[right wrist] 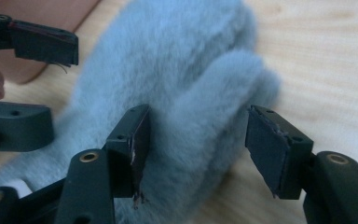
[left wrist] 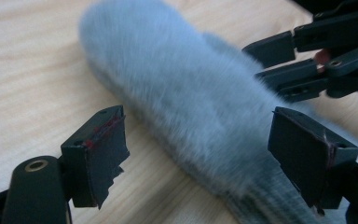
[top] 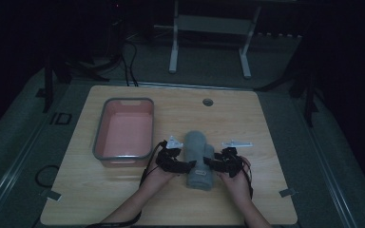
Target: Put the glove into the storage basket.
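A grey fuzzy mitten (top: pixel 198 159) lies on the wooden table (top: pixel 252 118), cuff toward the person. My left gripper (top: pixel 190 165) stands at the cuff's left side, my right gripper (top: pixel 208 164) at its right, each held in a hand. In the left gripper view the open jaws (left wrist: pixel 196 154) straddle the mitten (left wrist: pixel 182 93) near the cuff, with one pad over bare wood; the right gripper (left wrist: pixel 284 60) shows beyond. In the right gripper view the jaws (right wrist: pixel 196 149) stand open around the mitten's thumb (right wrist: pixel 223 93); one pad brushes the fur, the other is clear of it.
A pink tub with a grey rim (top: pixel 126 100) sits on the table to the left of the mitten. A round cable hole (top: pixel 207 102) lies near the far edge. Beyond the table stands a white frame (top: pixel 173 47). Cables trail on the floor.
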